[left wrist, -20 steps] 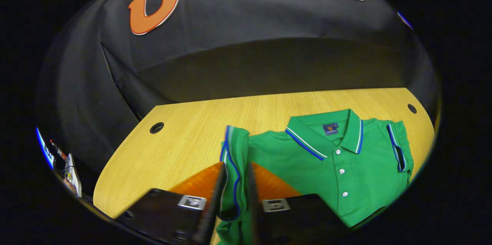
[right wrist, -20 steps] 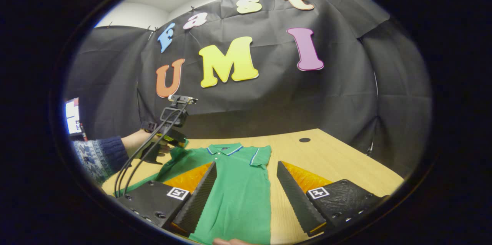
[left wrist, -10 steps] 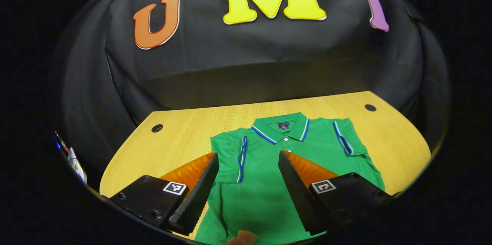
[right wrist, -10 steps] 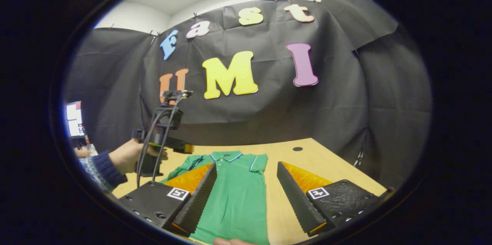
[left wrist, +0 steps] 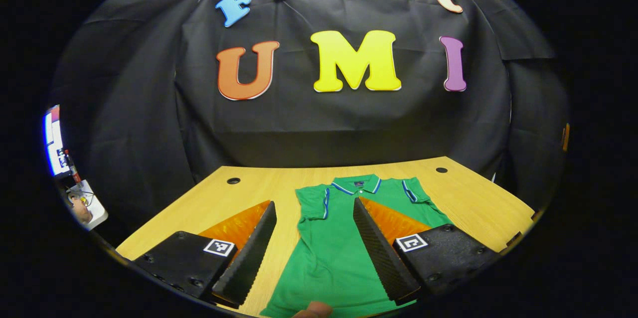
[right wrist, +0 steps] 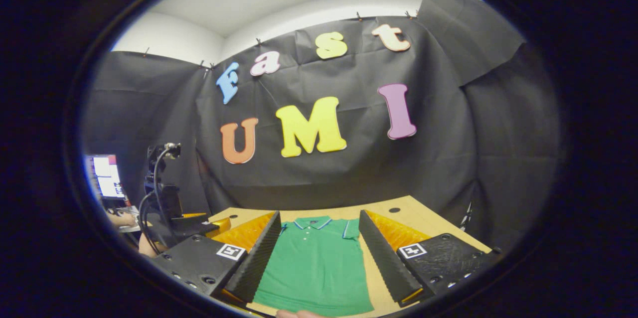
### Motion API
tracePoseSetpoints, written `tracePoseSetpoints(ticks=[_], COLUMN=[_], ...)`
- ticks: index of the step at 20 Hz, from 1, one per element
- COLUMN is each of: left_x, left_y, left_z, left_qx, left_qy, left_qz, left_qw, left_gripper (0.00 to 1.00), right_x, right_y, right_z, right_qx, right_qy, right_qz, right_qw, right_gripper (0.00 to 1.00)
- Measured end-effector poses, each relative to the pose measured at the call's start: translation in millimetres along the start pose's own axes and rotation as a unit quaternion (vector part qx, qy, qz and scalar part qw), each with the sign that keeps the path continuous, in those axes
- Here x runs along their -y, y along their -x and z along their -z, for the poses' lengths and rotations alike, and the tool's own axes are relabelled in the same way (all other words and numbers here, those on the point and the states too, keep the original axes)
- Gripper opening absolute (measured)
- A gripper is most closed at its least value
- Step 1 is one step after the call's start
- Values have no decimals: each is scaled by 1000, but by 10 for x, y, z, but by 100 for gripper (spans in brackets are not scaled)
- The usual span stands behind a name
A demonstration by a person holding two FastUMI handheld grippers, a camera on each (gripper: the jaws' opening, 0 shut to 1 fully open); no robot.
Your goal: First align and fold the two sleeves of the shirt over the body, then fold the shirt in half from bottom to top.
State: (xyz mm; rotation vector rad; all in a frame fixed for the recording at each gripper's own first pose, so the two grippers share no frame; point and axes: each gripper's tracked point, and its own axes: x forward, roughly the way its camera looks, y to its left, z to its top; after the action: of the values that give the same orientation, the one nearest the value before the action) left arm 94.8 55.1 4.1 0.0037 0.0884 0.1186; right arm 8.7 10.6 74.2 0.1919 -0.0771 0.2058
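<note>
A green polo shirt with blue-and-white trim lies flat on the wooden table, collar at the far end. Its left sleeve lies folded in on the body, and the right sleeve also appears turned inward. My left gripper hovers open above the lower body, fingers apart on either side of the cloth, holding nothing. In the right gripper view the shirt lies between the spread fingers of my right gripper, which is open and empty. The left gripper shows at that view's left edge.
The table has round cable holes near its far corners. Black cloth walls close the back and sides. A lit monitor stands off to the left. A fingertip shows at the bottom edge.
My left gripper let go of the left sleeve, which now lies on the body, opened, and drew back and up. The right gripper also pulled back, staying open.
</note>
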Motion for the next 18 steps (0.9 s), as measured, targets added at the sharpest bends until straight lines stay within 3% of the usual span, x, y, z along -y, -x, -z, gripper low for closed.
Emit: tracePoseSetpoints(ticks=[2, 5, 9, 14, 18], left_x=[-129, -176, -137, -214, -203], left_y=[217, 435, 672, 691, 693], left_z=[-46, 146, 629, 1380, 1745], left_qx=[33, 24, -5, -56, -85], left_qy=[20, 33, 28, 9, 33], left_qz=[-7, 9, 35, 25, 38], left_qw=[999, 999, 999, 998, 995], left_gripper=[100, 100, 100, 100, 100], right_x=[-119, -98, -45, 244, 599], right_y=[154, 299, 288, 153, 159], right_z=[-49, 155, 763, 1653, 2156], right_qx=[11, 8, -33, -95, -124], right_qy=[18, 57, 70, 104, 100], right_qz=[0, 18, 19, 51, 77], right_qw=[1000, 998, 997, 989, 984], right_gripper=[96, 92, 96, 97, 95])
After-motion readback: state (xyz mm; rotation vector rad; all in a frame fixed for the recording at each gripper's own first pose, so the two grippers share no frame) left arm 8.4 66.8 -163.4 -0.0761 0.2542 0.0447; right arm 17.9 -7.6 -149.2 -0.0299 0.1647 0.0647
